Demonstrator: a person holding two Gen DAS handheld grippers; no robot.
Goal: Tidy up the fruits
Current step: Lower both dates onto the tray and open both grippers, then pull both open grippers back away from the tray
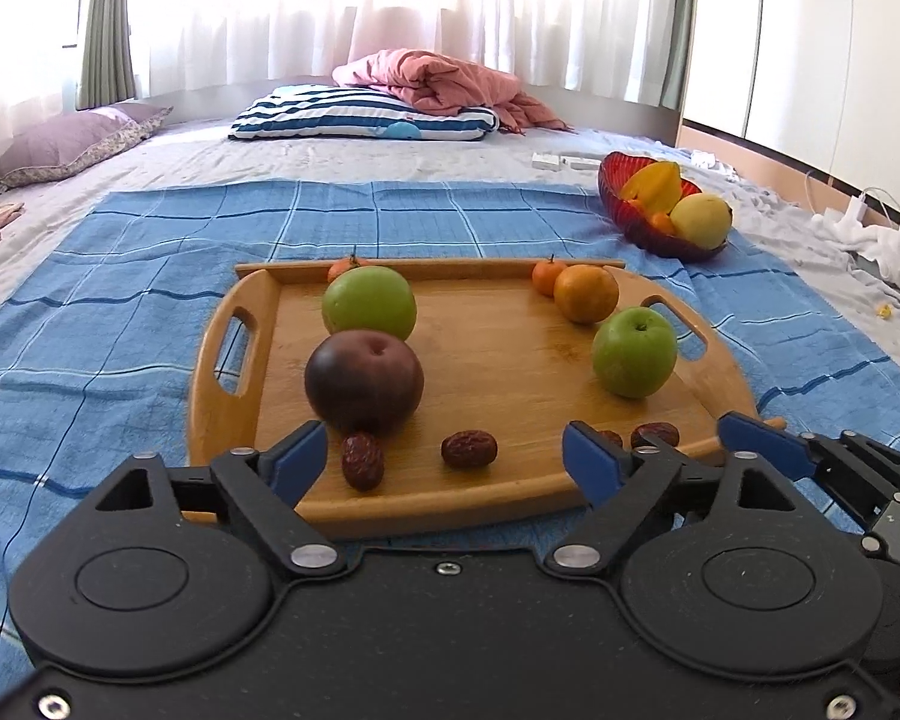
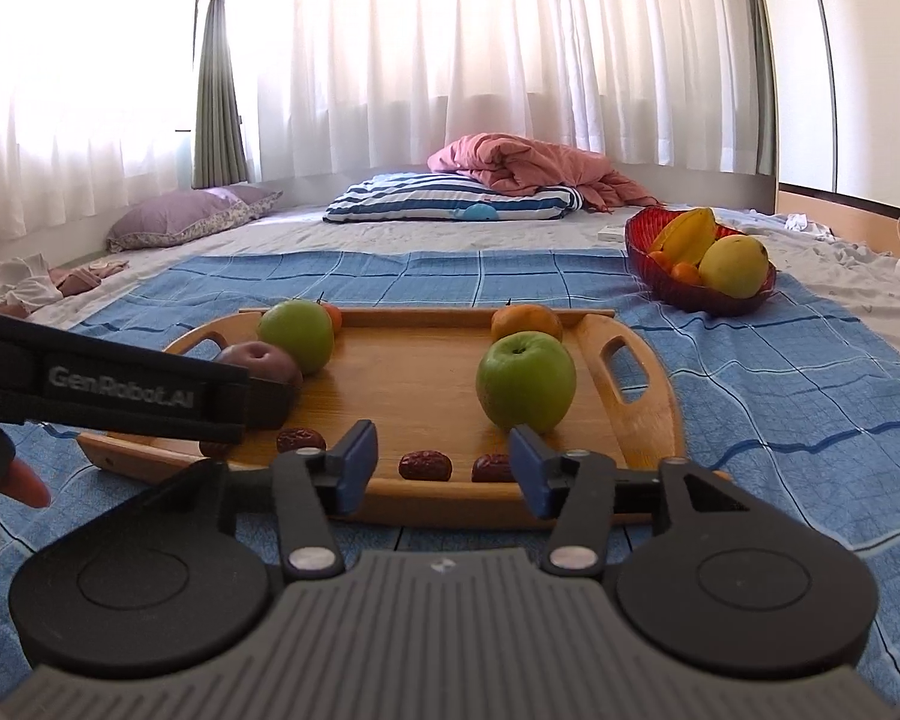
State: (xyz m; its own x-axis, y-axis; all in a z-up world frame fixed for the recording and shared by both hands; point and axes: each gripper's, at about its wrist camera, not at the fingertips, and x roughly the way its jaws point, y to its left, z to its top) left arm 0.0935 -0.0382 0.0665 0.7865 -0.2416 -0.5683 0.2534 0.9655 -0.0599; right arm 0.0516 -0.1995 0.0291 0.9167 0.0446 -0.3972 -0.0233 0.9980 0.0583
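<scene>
While both grippers hover at the wooden tray's near edge, nothing sits between their blades. Left gripper gapes wide; right gripper stands half-spread.

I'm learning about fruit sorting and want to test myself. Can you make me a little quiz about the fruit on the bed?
1. True or false: the red bowl sits on the wooden tray.
2. How many green apples are on the tray?
3. Which fruit touches the far green apple? A) the yellow pear B) the dark purple fruit C) the star fruit

Key
1. False: the bowl rests on the blue cloth, beyond the tray.
2. Two; the other is the near green apple.
3. B, the dark purple fruit. The yellow pear and star fruit lie in the bowl.
</scene>
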